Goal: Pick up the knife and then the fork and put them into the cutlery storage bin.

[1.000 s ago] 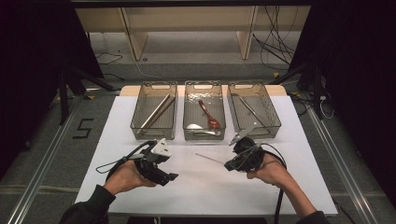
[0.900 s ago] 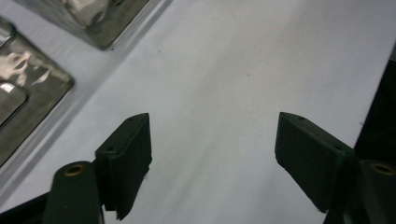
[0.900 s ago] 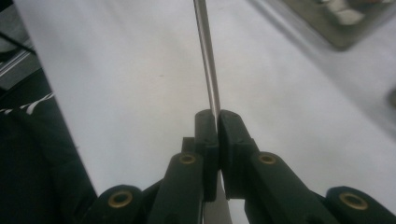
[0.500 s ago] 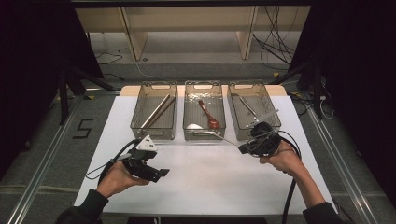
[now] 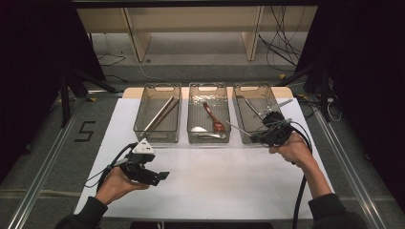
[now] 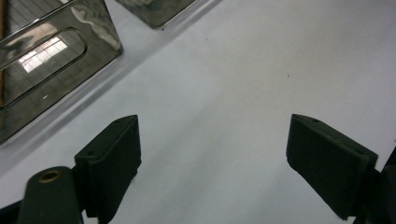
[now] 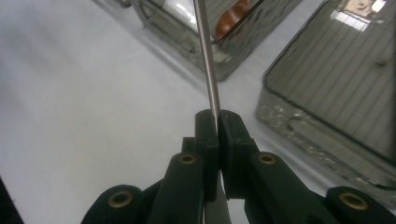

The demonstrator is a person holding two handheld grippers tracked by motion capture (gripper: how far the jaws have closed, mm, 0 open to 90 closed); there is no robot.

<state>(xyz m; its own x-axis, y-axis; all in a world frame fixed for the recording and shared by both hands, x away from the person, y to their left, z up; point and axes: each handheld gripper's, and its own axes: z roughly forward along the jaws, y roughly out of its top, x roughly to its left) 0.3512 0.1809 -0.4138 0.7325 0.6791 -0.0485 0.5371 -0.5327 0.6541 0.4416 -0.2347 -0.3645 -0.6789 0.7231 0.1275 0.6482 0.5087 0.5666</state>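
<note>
Jaws clamped on a thin metal utensil point(image 7: 208, 70), right gripper point(image 5: 267, 135) at the right bin's point(image 5: 274, 98) near edge.
Left gripper point(image 5: 155, 177) gapes over bare white table point(image 5: 229, 181); middle bin point(image 5: 208, 88) flanks the utensil.

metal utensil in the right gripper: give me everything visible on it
The metal utensil is a thin, straight, shiny silver rod or handle; its far end is cut off or too small to identify. The right gripper is shut on it, the jaws pinching one end. In the high view it sticks out leftward from the gripper toward the middle bin, lifted clear of the white table. Only the jaws visibly touch it.
</note>
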